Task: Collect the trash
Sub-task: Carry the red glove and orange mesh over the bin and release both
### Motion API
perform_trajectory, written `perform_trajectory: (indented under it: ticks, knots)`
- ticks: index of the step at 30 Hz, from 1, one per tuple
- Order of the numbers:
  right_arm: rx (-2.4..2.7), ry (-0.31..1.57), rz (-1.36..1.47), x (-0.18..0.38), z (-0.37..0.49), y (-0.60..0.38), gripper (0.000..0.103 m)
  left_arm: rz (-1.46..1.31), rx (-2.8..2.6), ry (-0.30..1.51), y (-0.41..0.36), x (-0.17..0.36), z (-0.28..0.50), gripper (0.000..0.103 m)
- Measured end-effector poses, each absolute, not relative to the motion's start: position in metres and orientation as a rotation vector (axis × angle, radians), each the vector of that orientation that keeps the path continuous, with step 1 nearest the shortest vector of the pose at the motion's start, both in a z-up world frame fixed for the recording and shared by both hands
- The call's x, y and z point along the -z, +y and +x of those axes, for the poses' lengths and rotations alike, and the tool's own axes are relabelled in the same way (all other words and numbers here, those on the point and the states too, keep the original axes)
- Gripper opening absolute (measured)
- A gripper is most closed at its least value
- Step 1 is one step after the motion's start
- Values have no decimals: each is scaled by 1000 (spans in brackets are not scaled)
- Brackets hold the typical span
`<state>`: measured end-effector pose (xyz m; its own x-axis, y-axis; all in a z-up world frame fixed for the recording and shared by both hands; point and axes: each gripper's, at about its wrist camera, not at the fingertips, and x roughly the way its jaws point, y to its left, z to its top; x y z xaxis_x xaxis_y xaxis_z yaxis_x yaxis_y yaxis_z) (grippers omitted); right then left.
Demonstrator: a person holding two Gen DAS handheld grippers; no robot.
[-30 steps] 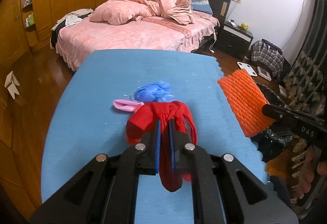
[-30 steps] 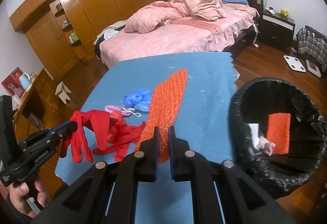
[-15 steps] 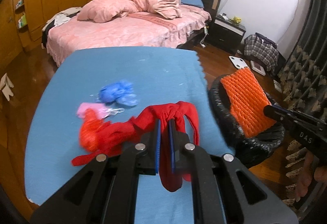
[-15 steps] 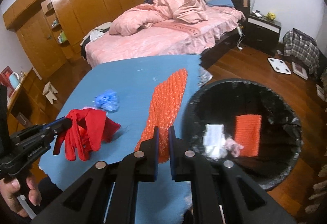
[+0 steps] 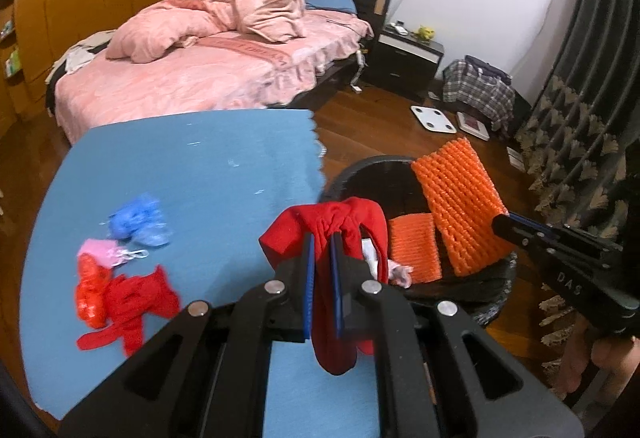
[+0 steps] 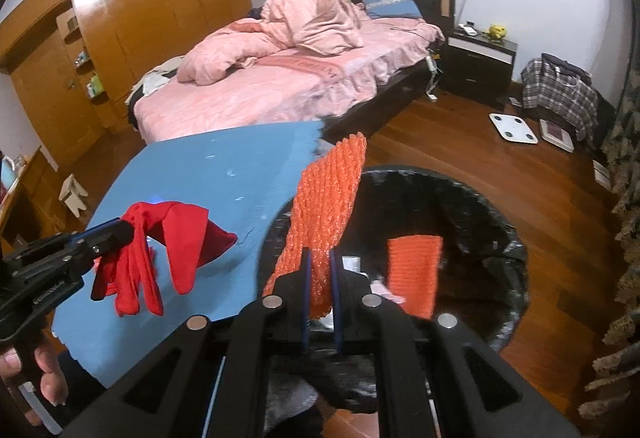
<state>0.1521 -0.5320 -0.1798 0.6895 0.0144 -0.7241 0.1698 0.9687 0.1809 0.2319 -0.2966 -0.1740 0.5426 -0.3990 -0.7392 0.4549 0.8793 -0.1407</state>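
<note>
My left gripper is shut on a red cloth and holds it at the blue table's right edge, beside the black bin. My right gripper is shut on an orange foam net and holds it over the bin's left rim. The bin holds another orange net piece and pale scraps. On the blue table lie a blue plastic wad, a pink scrap and more red cloth with crumpled red plastic.
A pink bed stands behind the table, a wooden wardrobe at the left. A black nightstand, a white scale and a plaid bag are on the wooden floor. Patterned curtains hang right of the bin.
Both grippers have moved right with their loads, from over the table to the bin. Part of the red cloth stayed behind on the table.
</note>
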Motion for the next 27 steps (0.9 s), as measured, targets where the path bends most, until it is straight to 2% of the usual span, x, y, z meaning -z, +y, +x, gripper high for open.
perform_trajectory:
  ticks: [19,20,22,23,24,25,27]
  knots:
    - [167,909,303,253,167,-628,9,122,594,932,-414,226,259,8]
    - [172,918,304,258,169,-631,9,132,598,939,-419,233,261,11]
    - [168,941,303,268,174,-634,12,150,603,959,-429,246,264,31]
    - [174,961,291,274,177,-635,13,168,600,974,-434,256,265,48]
    - [184,963,285,278,177,-637,20,180,593,971,-436,260,265,54]
    - [186,971,283,282,178,-637,33,194,587,972,-436,265,265,55]
    - [197,977,288,288,177,-638,38,192,591,998,-431,275,266,56]
